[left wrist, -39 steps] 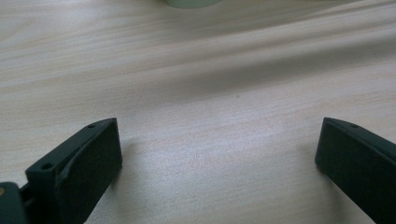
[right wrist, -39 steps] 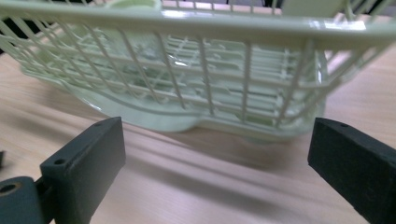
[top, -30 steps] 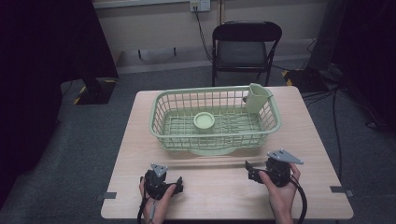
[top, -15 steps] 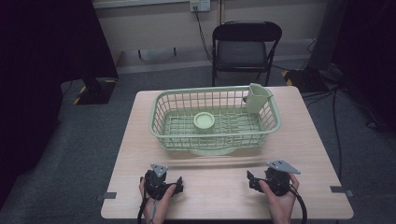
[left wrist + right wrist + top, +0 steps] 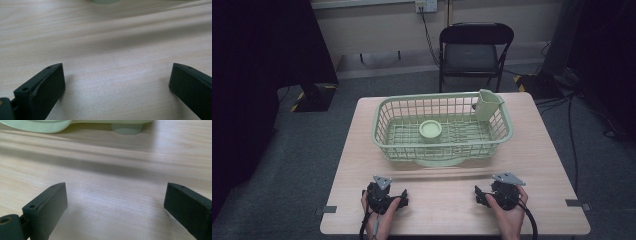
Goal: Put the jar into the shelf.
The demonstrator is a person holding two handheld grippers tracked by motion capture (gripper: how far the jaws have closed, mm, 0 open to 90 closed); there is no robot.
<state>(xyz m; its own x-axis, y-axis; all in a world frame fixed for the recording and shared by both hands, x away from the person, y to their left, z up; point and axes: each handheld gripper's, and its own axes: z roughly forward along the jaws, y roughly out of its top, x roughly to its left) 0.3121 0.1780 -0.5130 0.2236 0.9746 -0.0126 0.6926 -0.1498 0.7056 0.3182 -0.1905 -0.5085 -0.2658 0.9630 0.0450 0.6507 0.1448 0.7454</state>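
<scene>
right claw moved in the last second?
Yes. In the high view the right claw has slid back toward the table's near edge and away from the green basket. It sits open on the wood, holding nothing.

Left gripper (image 5: 117,85) — jaws spread wide — over bare wooden table (image 5: 112,45).

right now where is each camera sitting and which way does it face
High view: fixed above the person's side of the table, looking forward and down at the green basket; both hands with the left gripper and right gripper show at the bottom.
Left gripper view: rides low on the left gripper, facing along the tabletop; its two black jaws stand wide apart.
Right gripper view: rides on the right gripper, facing the basket's base; jaws wide apart.
Shared: both gripper views show the wooden tabletop, and the right gripper view and the high view share the basket.
</scene>
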